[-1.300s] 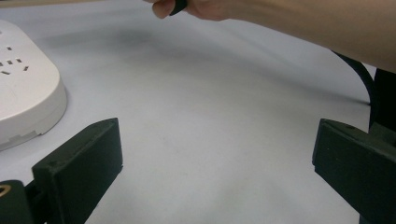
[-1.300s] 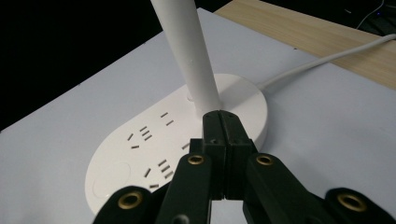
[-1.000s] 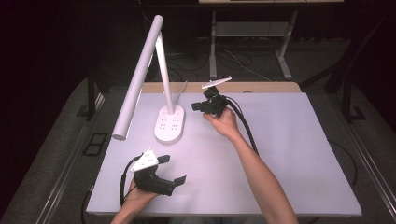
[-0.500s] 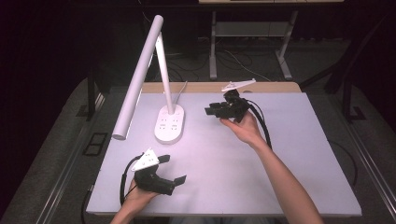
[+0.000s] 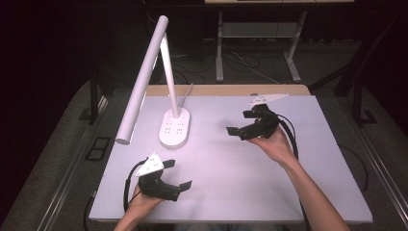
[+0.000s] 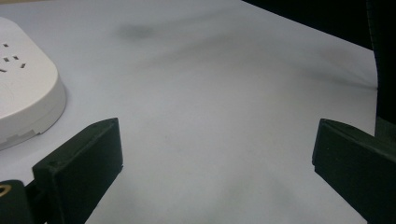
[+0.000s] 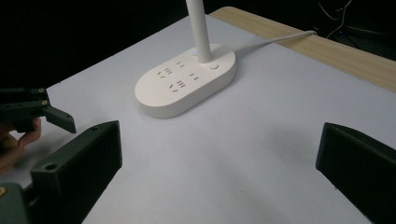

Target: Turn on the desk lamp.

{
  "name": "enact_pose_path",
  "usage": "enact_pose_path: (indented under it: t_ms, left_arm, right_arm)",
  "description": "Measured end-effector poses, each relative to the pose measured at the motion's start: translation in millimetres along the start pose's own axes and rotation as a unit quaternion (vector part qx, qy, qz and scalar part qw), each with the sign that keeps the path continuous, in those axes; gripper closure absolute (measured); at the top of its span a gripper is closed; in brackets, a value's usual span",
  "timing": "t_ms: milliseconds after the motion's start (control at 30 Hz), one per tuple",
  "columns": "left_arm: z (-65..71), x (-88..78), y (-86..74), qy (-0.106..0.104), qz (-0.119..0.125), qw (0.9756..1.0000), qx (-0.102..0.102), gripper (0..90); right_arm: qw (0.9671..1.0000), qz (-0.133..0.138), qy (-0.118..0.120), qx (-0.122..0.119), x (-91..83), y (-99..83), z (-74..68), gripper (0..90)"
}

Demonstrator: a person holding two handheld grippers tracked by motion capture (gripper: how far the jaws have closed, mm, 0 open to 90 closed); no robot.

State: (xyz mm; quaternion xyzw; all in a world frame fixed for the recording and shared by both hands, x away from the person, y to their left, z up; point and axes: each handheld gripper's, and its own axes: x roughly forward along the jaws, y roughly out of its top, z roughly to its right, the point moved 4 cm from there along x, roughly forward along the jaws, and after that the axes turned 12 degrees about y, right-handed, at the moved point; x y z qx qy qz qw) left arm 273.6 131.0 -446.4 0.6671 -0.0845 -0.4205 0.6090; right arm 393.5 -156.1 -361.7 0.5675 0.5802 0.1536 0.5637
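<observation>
A white desk lamp stands at the back left of the table, its oval base [image 5: 174,127] carrying several sockets and its long tube head [image 5: 142,82] slanting down to the left. My right gripper [image 5: 238,122] hovers open to the right of the base, jaws pointing at it. In the right gripper view the base [image 7: 187,79] lies ahead between the wide jaws, with the lamp stem [image 7: 198,28] rising from it. My left gripper [image 5: 178,173] rests open near the front left edge. In the left gripper view the base's edge [image 6: 23,93] sits at far left; nothing is between the jaws.
The white table top [image 5: 231,178] has a wooden strip [image 5: 216,90] along its back edge. The lamp's white cord [image 7: 271,39] runs off over that strip. Dark floor and metal table legs [image 5: 220,43] lie beyond. Black cables trail from both grippers.
My right gripper has drawn back from the lamp base, moving right and a little toward the near side. The left gripper has stayed still.
</observation>
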Motion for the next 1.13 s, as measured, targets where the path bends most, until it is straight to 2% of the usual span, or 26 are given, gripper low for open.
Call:
enact_pose_path:
  t_ms: [367,400,433,467,567,600,633,733,867,967,1133]
  left_arm:
    - [0.5,-0.7,-0.2,0.001,-0.001,1.0000,0.001,0.6]
    - [1.1,-0.7,-0.2,0.000,-0.001,1.0000,0.001,0.6]
    - [1.2,-0.8,-0.1,0.000,-0.001,1.0000,0.004,0.6]
    - [1.8,-0.9,-0.1,-0.001,0.000,1.0000,0.004,0.6]
    - [2.4,-1.0,-0.2,-0.001,-0.001,1.0000,0.003,0.6]
    - [2.3,-1.0,-0.2,-0.001,-0.002,1.0000,0.003,0.6]
    - [2.4,-1.0,-0.1,0.000,-0.002,1.0000,0.003,0.6]
    - [2.4,-1.1,-0.1,0.001,-0.002,1.0000,0.004,0.6]
    - [2.1,-1.0,-0.2,0.001,-0.002,1.0000,0.003,0.6]
    - [2.1,-1.0,0.1,0.000,-0.001,1.0000,0.001,0.6]
    - [1.2,-0.7,0.3,0.001,0.000,1.0000,0.000,0.7]
  right_arm:
    - [0.9995,0.011,-0.026,0.012,-40.4,-37.5,-8.9,0.0]
    - [0.9994,0.017,-0.029,0.013,-44.0,-42.2,-9.1,0.0]
    - [0.9990,0.020,-0.032,0.024,-50.8,-53.2,-10.5,0.0]
    - [0.9990,0.020,-0.032,0.024,-50.8,-53.2,-10.5,0.0]
    - [0.9986,0.020,-0.034,0.035,-59.2,-72.1,-12.7,0.0]
    - [0.9982,0.020,-0.034,0.044,-63.8,-85.0,-15.0,0.0]
    - [0.9982,0.020,-0.034,0.044,-63.8,-85.0,-15.0,0.0]
    - [0.9975,0.019,-0.039,0.056,-71.9,-107.5,-19.8,0.0]
    - [0.9966,0.030,-0.045,0.061,-78.4,-120.7,-22.6,0.1]
    - [0.9949,0.041,-0.058,0.072,-83.5,-132.7,-24.1,0.0]
    - [0.9935,0.044,-0.064,0.083,-89.5,-149.2,-28.5,0.0]
